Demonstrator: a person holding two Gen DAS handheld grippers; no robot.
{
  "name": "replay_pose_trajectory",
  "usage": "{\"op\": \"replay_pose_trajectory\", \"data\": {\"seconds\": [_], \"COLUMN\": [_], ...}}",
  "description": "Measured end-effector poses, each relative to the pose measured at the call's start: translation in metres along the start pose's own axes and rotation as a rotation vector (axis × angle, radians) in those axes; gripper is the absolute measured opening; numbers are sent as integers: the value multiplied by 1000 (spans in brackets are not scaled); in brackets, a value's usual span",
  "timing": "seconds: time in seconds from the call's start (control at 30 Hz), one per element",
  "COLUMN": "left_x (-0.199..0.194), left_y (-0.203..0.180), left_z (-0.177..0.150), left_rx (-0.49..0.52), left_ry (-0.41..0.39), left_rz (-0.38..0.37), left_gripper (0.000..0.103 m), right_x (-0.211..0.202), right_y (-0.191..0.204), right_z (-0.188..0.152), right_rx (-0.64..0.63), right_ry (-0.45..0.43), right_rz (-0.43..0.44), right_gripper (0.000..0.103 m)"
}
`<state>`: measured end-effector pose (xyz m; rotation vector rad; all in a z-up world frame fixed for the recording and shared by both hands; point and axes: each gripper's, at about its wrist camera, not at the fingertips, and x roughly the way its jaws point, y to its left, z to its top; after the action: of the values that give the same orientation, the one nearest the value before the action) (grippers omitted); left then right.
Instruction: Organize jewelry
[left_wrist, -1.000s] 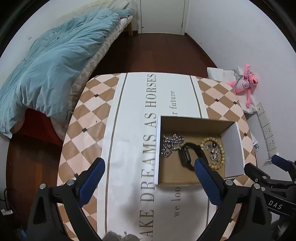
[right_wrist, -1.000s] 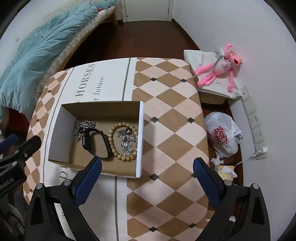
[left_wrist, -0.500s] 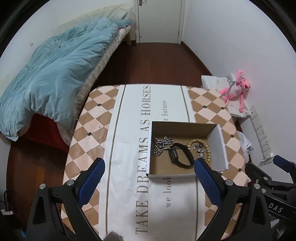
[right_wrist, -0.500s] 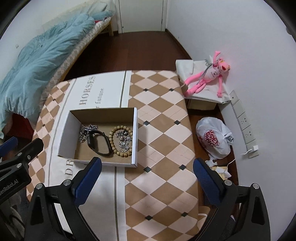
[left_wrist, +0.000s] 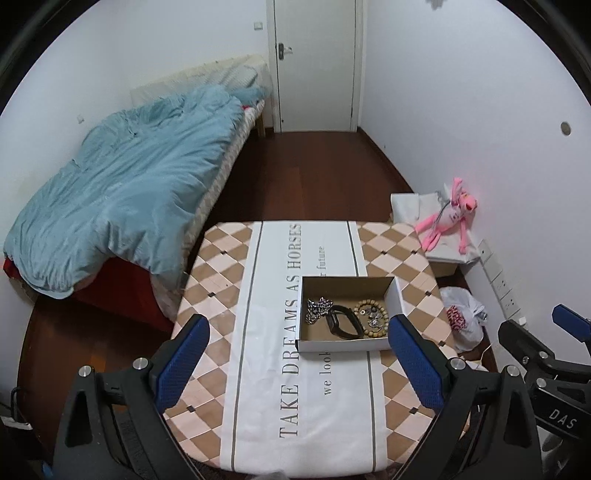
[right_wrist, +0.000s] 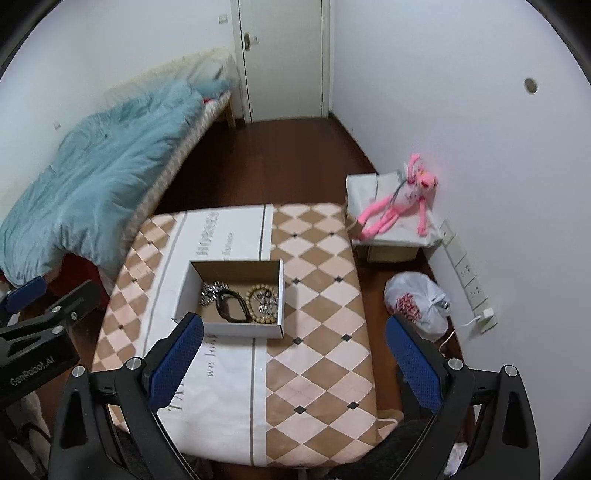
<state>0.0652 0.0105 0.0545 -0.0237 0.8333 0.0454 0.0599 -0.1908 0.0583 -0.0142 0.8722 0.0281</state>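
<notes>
An open cardboard box (left_wrist: 394, 299) (right_wrist: 186, 284) sits on the table's right half. Inside lie a silver chain (left_wrist: 317, 309) (right_wrist: 211, 291), a black watch band (left_wrist: 343, 325) (right_wrist: 231, 307) and a wooden bead bracelet (left_wrist: 370, 323) (right_wrist: 260, 302) around a small silver piece. My left gripper (left_wrist: 295, 354) is open and empty, held high above the table's near side. My right gripper (right_wrist: 295, 354) is open and empty, also high and back from the box. Each gripper shows at the edge of the other's view.
The table wears a checked cloth (left_wrist: 229, 295) (right_wrist: 317, 288) with a white lettered band. A bed with a blue duvet (left_wrist: 122, 192) stands left. A pink plush toy (right_wrist: 399, 206) on a white box and a plastic bag (right_wrist: 415, 304) lie right by the wall.
Both grippers have pulled up and back from the table, so the box looks smaller and more of the room shows. The jewelry stays in the box.
</notes>
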Motion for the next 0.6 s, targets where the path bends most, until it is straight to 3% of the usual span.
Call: {"op": "replay_pose_trajectory", "data": {"seconds": [0.33, 0.6], "left_x": [-52, -55], "left_y": [6, 7], "left_z": [-1, -5], "left_rx": [-22, -16], "left_ry": [-64, -41], "left_rz": [2, 0], "left_gripper": [99, 99], "right_x": [-61, -66], "right_y": [7, 12], "right_z": [0, -3], "right_rx": [-11, -26], "right_ry": [-89, -71], "right_rz": [2, 14], "right_gripper": [102, 103]}}
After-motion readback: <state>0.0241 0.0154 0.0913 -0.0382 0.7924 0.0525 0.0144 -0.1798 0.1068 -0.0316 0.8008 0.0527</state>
